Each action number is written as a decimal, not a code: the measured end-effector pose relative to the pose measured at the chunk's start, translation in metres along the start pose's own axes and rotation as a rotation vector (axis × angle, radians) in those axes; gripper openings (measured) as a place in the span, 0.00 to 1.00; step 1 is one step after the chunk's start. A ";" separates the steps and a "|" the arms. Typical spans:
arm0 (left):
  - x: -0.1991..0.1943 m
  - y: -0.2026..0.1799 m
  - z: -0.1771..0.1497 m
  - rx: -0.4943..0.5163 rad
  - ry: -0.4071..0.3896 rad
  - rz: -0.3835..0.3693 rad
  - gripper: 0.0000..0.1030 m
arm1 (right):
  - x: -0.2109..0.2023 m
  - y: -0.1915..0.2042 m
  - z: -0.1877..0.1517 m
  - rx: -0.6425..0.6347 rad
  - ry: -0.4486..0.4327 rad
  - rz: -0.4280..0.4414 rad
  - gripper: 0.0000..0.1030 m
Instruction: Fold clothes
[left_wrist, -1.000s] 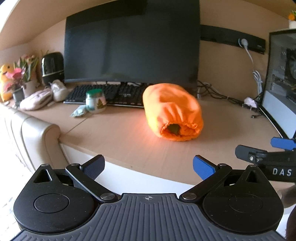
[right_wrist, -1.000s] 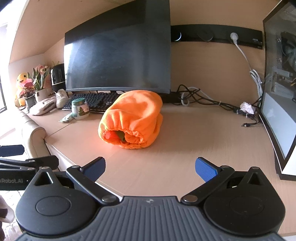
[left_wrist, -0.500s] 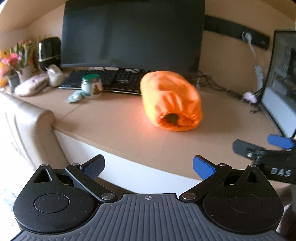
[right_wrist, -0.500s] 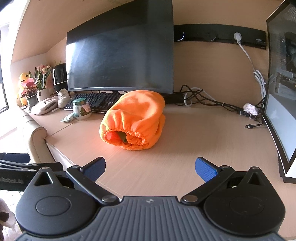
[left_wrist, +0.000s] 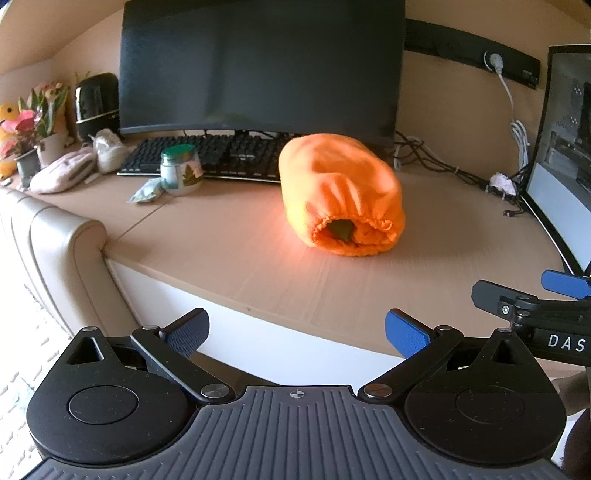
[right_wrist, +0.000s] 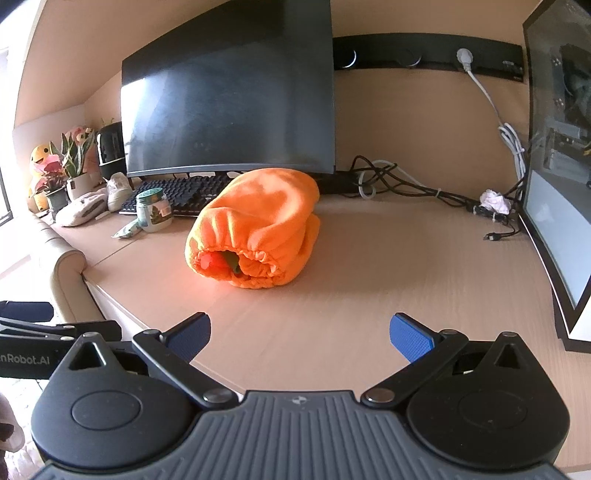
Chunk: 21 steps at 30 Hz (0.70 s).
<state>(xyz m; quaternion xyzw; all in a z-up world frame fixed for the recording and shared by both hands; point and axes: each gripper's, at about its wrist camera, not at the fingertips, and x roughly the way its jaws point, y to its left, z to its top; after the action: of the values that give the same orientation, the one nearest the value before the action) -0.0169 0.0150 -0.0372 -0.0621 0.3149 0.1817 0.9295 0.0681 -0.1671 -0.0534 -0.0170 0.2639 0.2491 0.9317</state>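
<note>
orange fleece bundle (left_wrist: 340, 195), rolled soft with gathered hem, on woodgrain desk (left_wrist: 229, 251); both tongs released.

The bundle (left_wrist: 341, 192) is soft matt orange cloth, fleecy, gathered at a puckered hem, and lies on a desk (left_wrist: 229, 258) of pale matt wood-grain laminate. The monitor (left_wrist: 262, 66) has a dark, faintly glossy screen. Both grippers' fingers (right_wrist: 412, 336) carry blue textured pads on matt black plastic links with shiny metal pivots.
</note>
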 end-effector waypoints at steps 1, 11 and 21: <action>0.001 0.000 0.000 0.000 0.001 0.000 1.00 | 0.000 -0.001 0.000 0.003 0.001 -0.001 1.00; 0.001 -0.005 0.000 0.007 0.007 -0.009 1.00 | -0.002 -0.008 -0.003 0.019 0.009 -0.009 1.00; 0.000 0.000 -0.003 -0.015 0.015 0.005 1.00 | -0.002 -0.004 -0.003 0.004 0.017 0.001 1.00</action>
<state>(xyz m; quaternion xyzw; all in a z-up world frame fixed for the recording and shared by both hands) -0.0187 0.0138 -0.0396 -0.0699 0.3205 0.1858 0.9262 0.0673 -0.1724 -0.0551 -0.0172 0.2721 0.2488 0.9294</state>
